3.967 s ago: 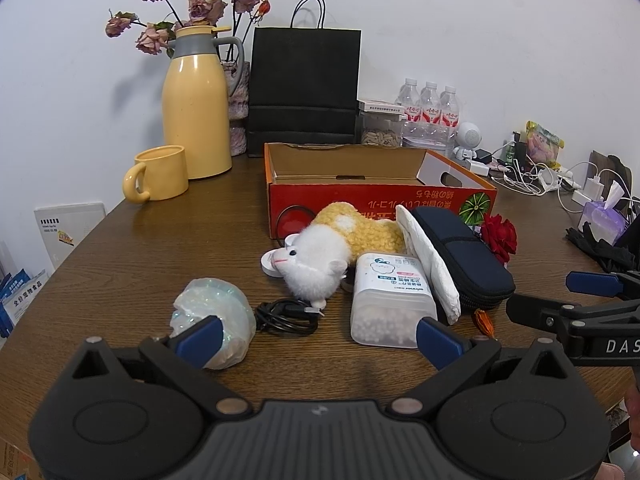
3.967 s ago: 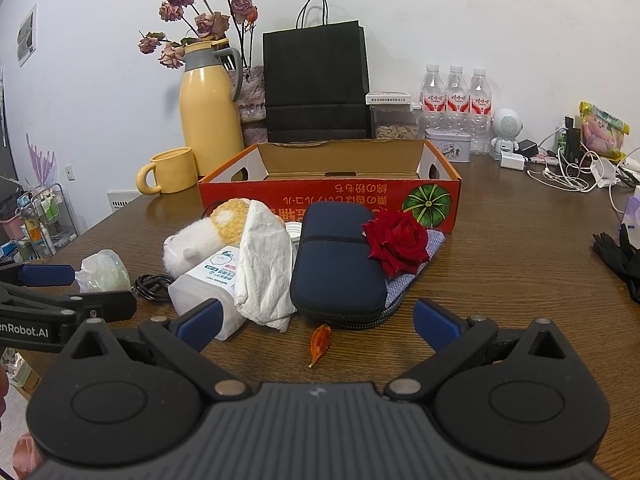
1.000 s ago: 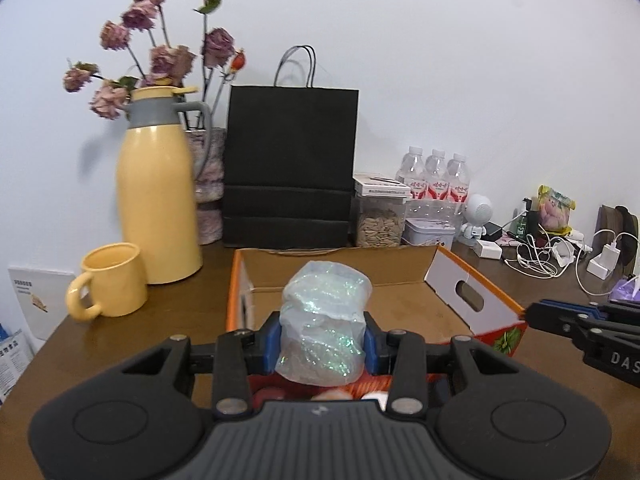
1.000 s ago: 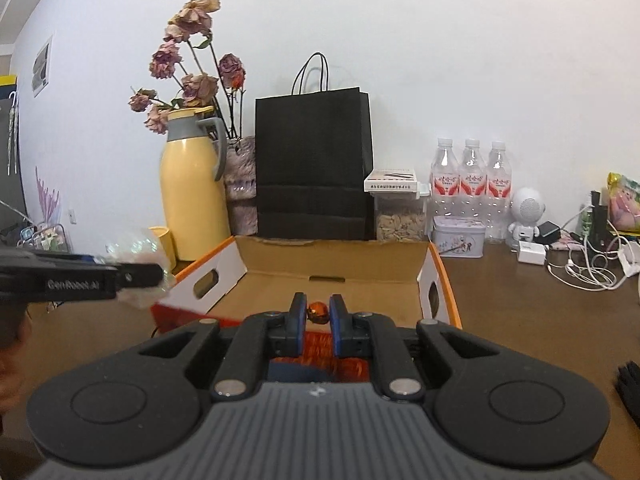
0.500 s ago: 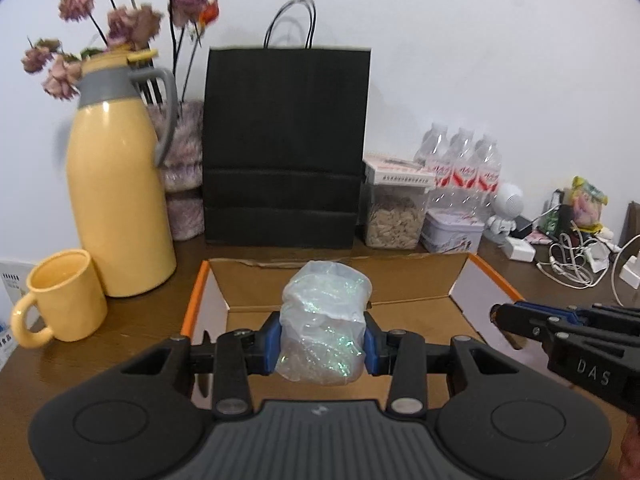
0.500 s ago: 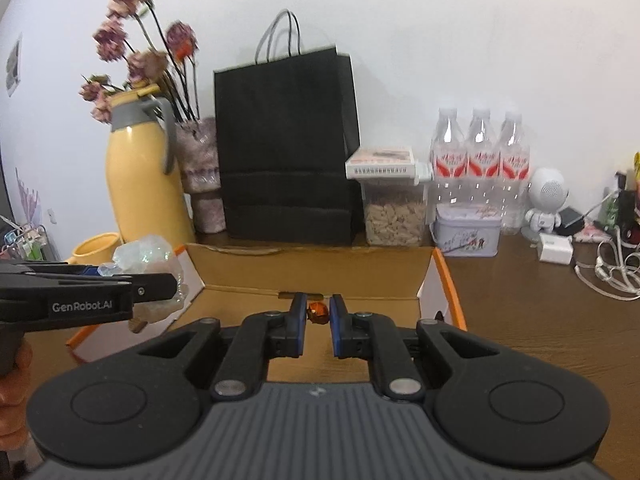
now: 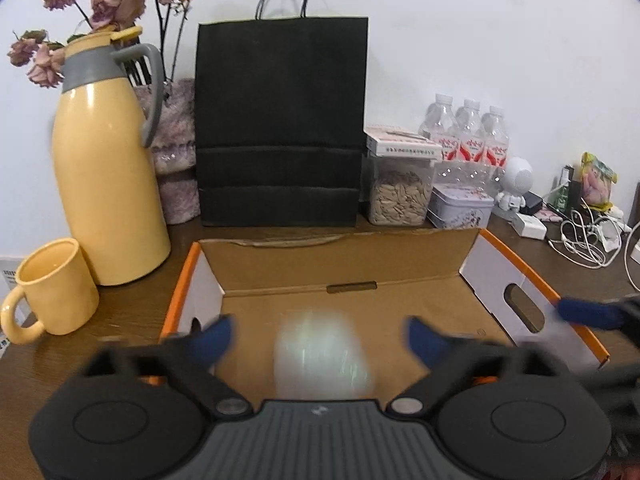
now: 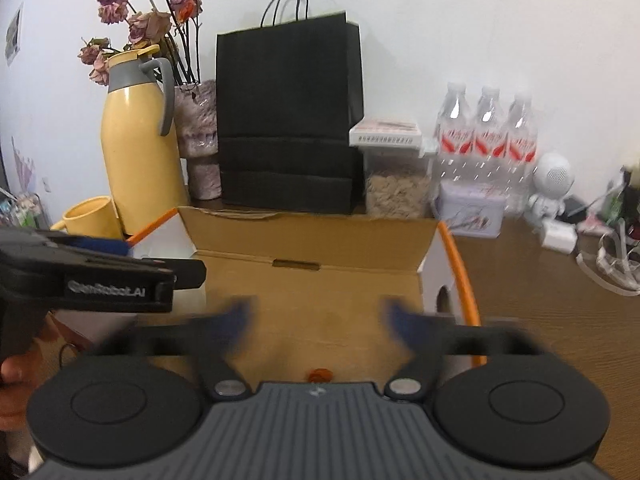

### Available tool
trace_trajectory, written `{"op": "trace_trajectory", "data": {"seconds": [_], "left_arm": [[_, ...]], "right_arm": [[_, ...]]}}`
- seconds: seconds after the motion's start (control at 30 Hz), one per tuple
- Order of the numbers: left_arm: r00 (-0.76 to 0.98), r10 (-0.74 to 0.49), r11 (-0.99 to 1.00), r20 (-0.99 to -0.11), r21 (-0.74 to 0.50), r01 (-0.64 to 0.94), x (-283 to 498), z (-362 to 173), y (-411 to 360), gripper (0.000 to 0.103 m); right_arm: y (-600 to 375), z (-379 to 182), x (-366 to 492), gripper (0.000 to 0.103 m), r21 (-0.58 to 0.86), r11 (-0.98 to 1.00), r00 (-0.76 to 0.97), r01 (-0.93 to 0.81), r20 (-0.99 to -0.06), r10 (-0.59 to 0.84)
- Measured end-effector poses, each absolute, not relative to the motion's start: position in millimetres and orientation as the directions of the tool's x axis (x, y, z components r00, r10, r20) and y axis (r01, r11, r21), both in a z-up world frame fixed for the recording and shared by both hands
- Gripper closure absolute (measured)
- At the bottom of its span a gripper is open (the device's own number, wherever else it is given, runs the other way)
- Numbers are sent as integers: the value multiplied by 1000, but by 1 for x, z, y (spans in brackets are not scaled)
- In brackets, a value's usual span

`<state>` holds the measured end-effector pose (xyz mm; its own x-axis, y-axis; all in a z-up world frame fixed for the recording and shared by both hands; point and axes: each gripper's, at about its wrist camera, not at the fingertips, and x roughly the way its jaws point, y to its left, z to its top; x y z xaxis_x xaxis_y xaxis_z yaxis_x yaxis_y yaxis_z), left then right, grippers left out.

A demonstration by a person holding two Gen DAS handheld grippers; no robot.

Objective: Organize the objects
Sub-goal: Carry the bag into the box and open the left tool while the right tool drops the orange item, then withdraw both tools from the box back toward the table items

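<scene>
An open cardboard box with orange rims lies on the wooden table; it also shows in the right wrist view. My left gripper is open above the box floor, and the iridescent plastic bundle is blurred between its spread fingers, loose over the box floor. My right gripper is open over the box's right half, and the small orange thing lies on the box floor just below it. The left gripper's body shows at the left of the right wrist view.
Behind the box stand a yellow thermos jug, a yellow mug, a black paper bag, a seed jar, a tin and water bottles. Chargers and cables lie at the right.
Both grippers have opened over the box. The plastic bundle has left the left fingers and the orange thing has dropped from the right fingers onto the box floor.
</scene>
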<state>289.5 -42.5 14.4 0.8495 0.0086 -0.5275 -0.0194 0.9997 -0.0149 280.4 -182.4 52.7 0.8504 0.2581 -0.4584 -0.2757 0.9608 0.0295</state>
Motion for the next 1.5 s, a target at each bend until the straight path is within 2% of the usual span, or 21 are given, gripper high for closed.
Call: {"op": "trace_trajectory", "data": {"seconds": [0.13, 0.7, 1.07, 1.5], "left_arm": [[858, 17, 999, -513, -19, -31, 286, 18, -42, 0], [885, 7, 1000, -466, -19, -18, 268, 32, -45, 0], [908, 6, 1000, -418, -11, -12, 223, 46, -44, 0], [902, 8, 1000, -433, 4, -7, 155, 45, -32, 0]], "right_arm": [[-183, 59, 272, 0, 16, 959, 868, -281, -422, 261], [-183, 67, 257, 0, 9, 964, 888, -267, -387, 250], [-181, 79, 220, 0, -8, 963, 908, -270, -334, 252], [-186, 76, 160, 0, 13, 964, 903, -267, -345, 255]]}}
